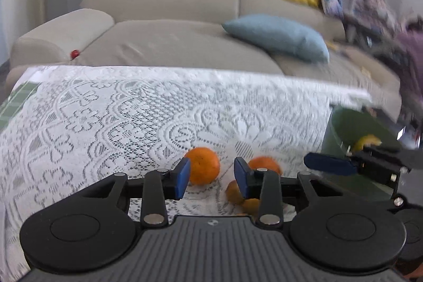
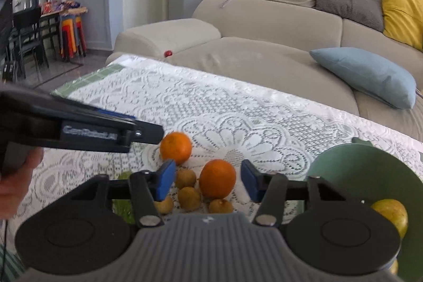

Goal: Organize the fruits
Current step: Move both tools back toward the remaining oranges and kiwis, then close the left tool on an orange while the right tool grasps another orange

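One yellowish fruit (image 2: 390,214) lies in green bowl (image 2: 370,163), right. Two oranges (image 2: 217,178) and small brown fruits (image 2: 189,198) remain on lace cloth (image 2: 238,110). Left gripper (image 1: 212,177), right gripper (image 2: 208,181): jaws apart, holding nothing.

Two oranges lay on the tablecloth (image 2: 211,102), one (image 2: 175,147) behind and to the left of the other (image 2: 217,178). Several small fruits (image 2: 189,198) lay clustered at the nearer orange's near-left side. The bowl (image 2: 351,163) stood to the right of the group, near the right edge, with a fruit (image 2: 390,213) in it. The sofa (image 2: 264,54) stood behind the far edge, a cushion (image 2: 367,75) on its seat.
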The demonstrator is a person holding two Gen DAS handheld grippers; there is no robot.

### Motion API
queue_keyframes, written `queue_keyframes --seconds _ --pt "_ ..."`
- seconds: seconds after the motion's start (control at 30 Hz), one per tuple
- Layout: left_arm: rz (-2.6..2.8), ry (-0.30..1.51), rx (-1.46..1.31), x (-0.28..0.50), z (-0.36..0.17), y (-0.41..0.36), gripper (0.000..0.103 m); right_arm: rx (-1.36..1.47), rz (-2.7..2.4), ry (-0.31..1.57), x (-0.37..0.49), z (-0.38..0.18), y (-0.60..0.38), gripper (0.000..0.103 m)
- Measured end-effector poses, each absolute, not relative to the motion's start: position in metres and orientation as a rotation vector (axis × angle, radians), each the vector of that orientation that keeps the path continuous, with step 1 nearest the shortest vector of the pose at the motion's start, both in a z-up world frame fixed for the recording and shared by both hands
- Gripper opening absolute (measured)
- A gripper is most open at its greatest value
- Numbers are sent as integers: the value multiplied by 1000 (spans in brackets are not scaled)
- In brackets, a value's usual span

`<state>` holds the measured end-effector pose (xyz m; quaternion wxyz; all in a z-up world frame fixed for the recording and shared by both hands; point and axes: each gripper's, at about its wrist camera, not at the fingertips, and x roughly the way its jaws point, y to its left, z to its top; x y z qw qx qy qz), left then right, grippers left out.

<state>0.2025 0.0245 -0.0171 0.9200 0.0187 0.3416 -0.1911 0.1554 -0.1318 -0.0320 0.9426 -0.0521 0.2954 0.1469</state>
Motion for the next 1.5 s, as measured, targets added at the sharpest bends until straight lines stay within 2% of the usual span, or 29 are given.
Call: queue_keyframes --seconds 0.47,0.7,0.9,1.5 --pt "-433 837 102 249 -47 21 44 -175 300 740 206 -40 -129 40" --pt "-431 826 68 257 -51 16 51 -144 307 763 218 -48 -132 39" --pt "-416 843 44 264 -57 16 53 -111 317 782 221 -55 -132 38" --pt "-395 841 61 264 -64 13 52 -138 321 763 220 -63 -128 38"
